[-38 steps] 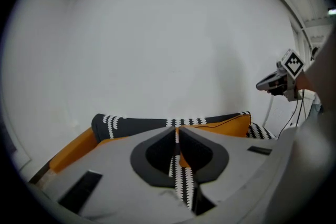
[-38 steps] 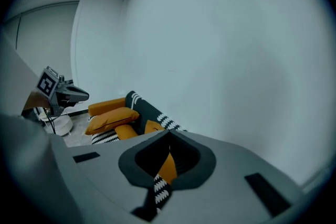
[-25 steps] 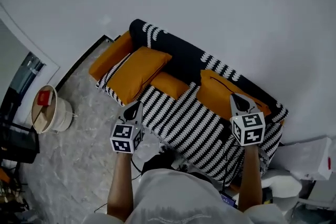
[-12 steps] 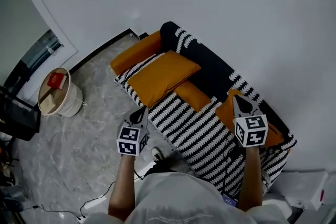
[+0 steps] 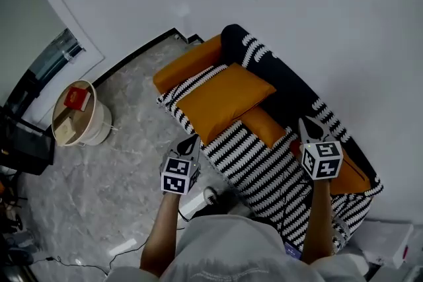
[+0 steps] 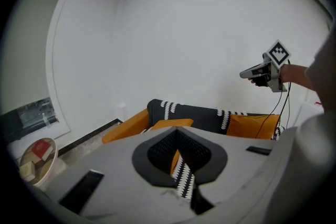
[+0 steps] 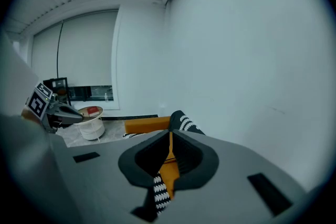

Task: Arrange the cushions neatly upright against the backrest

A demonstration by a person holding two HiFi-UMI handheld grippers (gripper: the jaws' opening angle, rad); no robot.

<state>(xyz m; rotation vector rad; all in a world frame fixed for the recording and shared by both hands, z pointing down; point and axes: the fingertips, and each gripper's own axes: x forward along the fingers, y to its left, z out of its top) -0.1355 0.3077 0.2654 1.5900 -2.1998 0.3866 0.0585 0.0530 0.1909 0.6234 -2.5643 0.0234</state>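
A black-and-white striped sofa [image 5: 258, 155] has an orange armrest [image 5: 188, 64] at its left end. A large orange cushion [image 5: 225, 101] lies flat on the seat beside that armrest. A smaller orange cushion [image 5: 264, 126] lies at the seat's middle, and another orange cushion [image 5: 349, 176] leans at the right end. My left gripper [image 5: 193, 141] hangs shut and empty above the floor, in front of the sofa. My right gripper [image 5: 307, 123] is shut and empty above the seat, near the right cushion. The left gripper view shows the sofa's black backrest [image 6: 197, 117] beyond my left gripper [image 6: 178, 152].
A round white side table [image 5: 77, 117] holding a red item stands on the marble floor [image 5: 125, 162] at the left. A dark piece of furniture [image 5: 26, 148] sits at the far left edge. The white wall [image 5: 297, 16] runs right behind the sofa. A white shoe [image 5: 197, 203] shows below me.
The sofa has slid rightward and down in the head view as the view turned left. Both grippers stay shut, raised and empty in front of me.
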